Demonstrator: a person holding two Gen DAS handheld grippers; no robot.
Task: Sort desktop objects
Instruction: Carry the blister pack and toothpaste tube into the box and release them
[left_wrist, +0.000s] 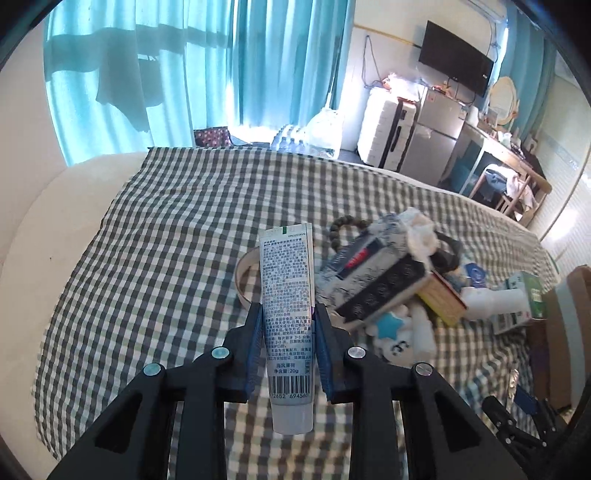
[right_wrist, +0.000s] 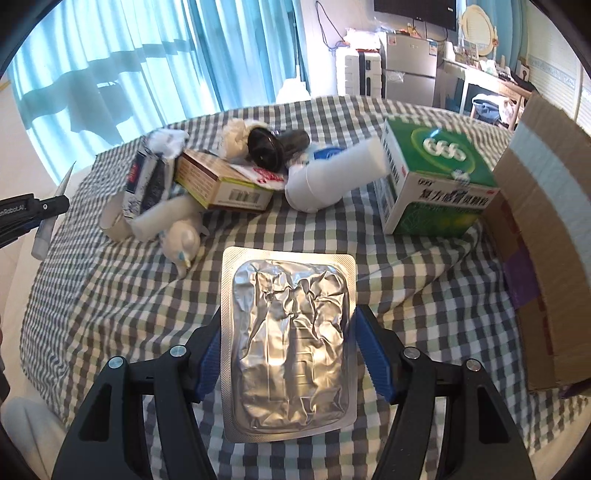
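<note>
Left wrist view: the left gripper (left_wrist: 288, 314) is closed snugly on a small toothpaste tube (left_wrist: 287, 306), blue pads pinching it about mid-body, crimped end pointing away and cap end hanging toward the camera. It's up off the checkered cloth (left_wrist: 155, 240), with the clutter pile (left_wrist: 391, 288) off toward the right side of the table. My worry here: the tube is soft and slick, so if the squeeze eases it could slide out cap-first, and squeezing harder might just deform it.

Right wrist view: the right gripper (right_wrist: 288, 350) has its fingers spread wide and pressed against the two long edges of a foil blister pack (right_wrist: 288, 347), held flat over the cloth's near edge. The cardboard box (right_wrist: 546, 236) sits at the right edge, right beside the green medicine box (right_wrist: 436, 177). That edge-only grip looks sketchy to me; thin foil can buckle or pivot out, and swinging toward the cardboard box could clip its flap.
</note>
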